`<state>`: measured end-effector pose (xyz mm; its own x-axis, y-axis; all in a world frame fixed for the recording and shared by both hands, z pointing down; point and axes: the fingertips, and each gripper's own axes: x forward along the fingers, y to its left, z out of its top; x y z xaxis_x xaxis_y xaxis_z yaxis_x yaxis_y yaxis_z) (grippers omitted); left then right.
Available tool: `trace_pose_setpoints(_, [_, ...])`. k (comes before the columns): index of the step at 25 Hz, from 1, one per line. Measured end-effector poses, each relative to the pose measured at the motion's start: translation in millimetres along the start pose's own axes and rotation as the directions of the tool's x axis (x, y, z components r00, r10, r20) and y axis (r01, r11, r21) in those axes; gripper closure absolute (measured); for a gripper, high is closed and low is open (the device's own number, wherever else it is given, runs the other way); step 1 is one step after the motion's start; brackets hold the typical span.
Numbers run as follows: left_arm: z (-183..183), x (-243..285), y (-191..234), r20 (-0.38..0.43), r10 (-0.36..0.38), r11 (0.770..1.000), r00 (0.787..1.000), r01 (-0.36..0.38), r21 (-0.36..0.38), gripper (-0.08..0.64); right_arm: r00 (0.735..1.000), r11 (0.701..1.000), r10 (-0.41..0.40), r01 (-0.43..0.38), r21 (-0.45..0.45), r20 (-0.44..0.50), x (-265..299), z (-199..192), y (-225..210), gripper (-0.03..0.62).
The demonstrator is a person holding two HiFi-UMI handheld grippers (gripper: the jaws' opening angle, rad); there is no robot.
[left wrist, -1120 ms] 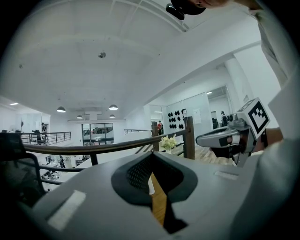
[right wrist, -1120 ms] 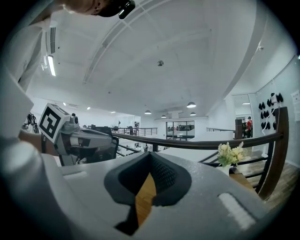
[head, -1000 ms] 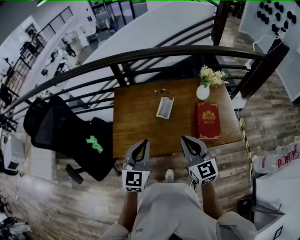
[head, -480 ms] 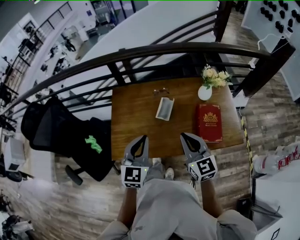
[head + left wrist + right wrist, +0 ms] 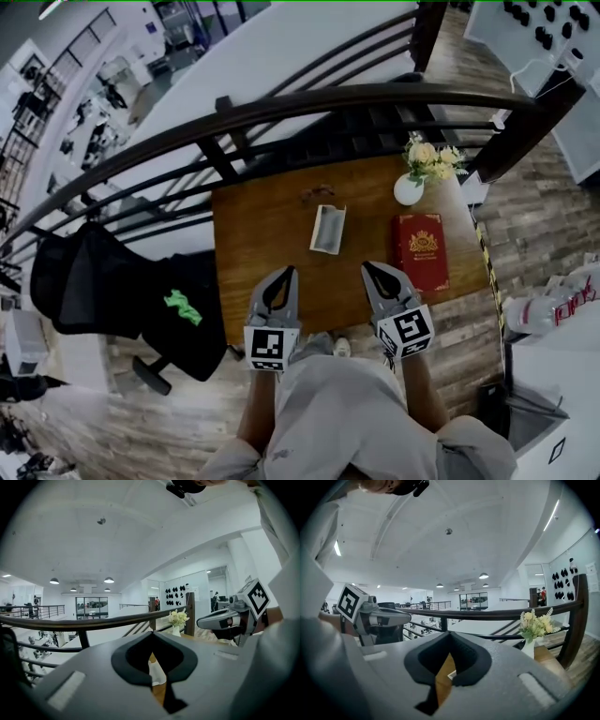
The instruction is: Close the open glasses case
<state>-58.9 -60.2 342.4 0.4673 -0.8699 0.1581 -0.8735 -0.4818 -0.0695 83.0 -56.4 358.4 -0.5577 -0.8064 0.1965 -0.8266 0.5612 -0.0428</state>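
The open glasses case [image 5: 327,230], pale grey, lies in the middle of the wooden table [image 5: 251,253]. My left gripper [image 5: 284,273] and right gripper [image 5: 369,269] hover side by side over the table's near part, both short of the case and pointing towards it. Each has its jaws shut with nothing between them. In the left gripper view, the case [image 5: 157,673] shows through the gap under the closed tips of the left gripper [image 5: 151,633]. The right gripper view shows a sliver of the case [image 5: 452,674] below the closed tips of the right gripper [image 5: 449,633].
A pair of glasses [image 5: 319,193] lies beyond the case. A red book [image 5: 421,250] lies at the right and a white vase of flowers [image 5: 410,187] at the far right corner. A dark railing [image 5: 281,108] runs behind the table. A black chair [image 5: 122,291] stands left.
Both grippers have moved forward from the table's near edge to over its near part, closer to the case. Their jaws have stayed shut.
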Motion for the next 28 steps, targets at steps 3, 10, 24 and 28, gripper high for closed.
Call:
trace_pose_setpoints(3, [-6.9,16.9,14.1,-0.001,-0.032,0.999,1.000,0.031,-0.011,0.540,1.000,1.000,-0.026,0.026,0.005,-0.017,20.0,-3.1,-5.1,0.589])
trace_pose_setpoints(10, [-31.1,52.2,41.5,-0.015,-0.106,0.994,0.994,0.106,-0.031,0.540,0.992,0.993,-0.115,0.117,0.031,-0.058,62.2,-18.6,-17.5,0.589])
trace_pose_setpoints(24, [-108.2,110.1,57.4,-0.132,-0.209,0.976,0.969,0.198,-0.093,0.540,0.961,0.975,-0.193,0.211,0.072,-0.197,113.9,-78.9,-43.4,0.585])
trace_pose_setpoints(28, [-122.7,123.8,52.9,-0.158,-0.222,0.973,0.962,0.208,-0.101,0.540,0.955,0.974,-0.186,0.210,0.083,-0.233,123.2,-96.3,-52.5,0.581])
